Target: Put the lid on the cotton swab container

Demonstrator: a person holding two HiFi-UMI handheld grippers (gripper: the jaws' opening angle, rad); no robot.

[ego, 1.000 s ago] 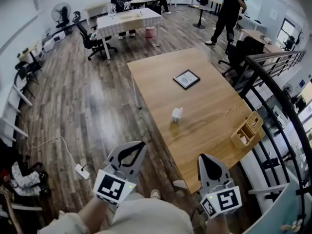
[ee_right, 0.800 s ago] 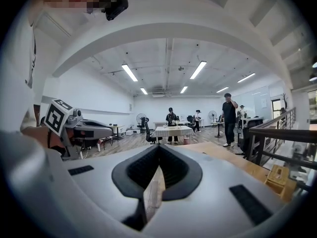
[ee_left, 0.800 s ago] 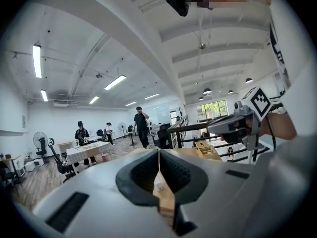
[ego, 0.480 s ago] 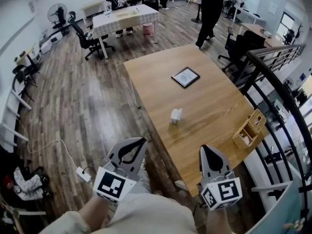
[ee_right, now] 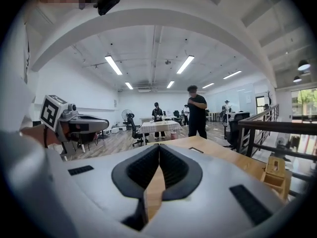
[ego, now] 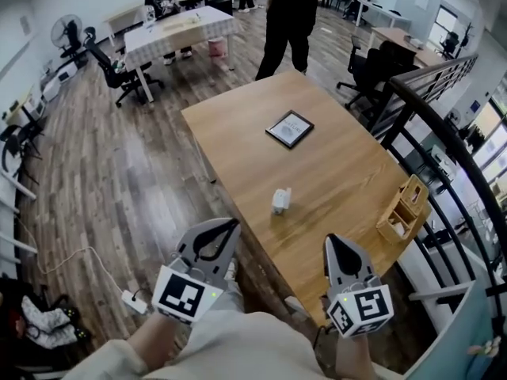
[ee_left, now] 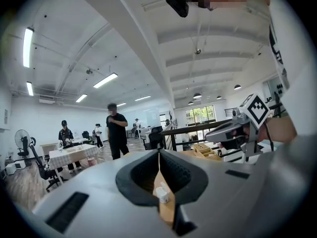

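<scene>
A small white cotton swab container (ego: 281, 200) stands on the long wooden table (ego: 333, 172), near its left edge; I cannot make out a separate lid. It also shows small through the jaw gap in the left gripper view, the container (ee_left: 162, 195). My left gripper (ego: 230, 226) hangs over the floor, well short of the table, jaws shut and empty. My right gripper (ego: 329, 245) hovers at the table's near end, also shut with nothing held. Both are far from the container.
A dark framed tablet (ego: 289, 128) lies farther along the table. A wooden organiser (ego: 404, 209) sits at the right edge beside a black railing (ego: 444, 149). A person in black (ego: 291, 18) stands at the table's far end. A power strip (ego: 132, 301) lies on the floor.
The person in black has walked from the far right to the table's far end. The view has shifted a little; both grippers stay shut and in the same place.
</scene>
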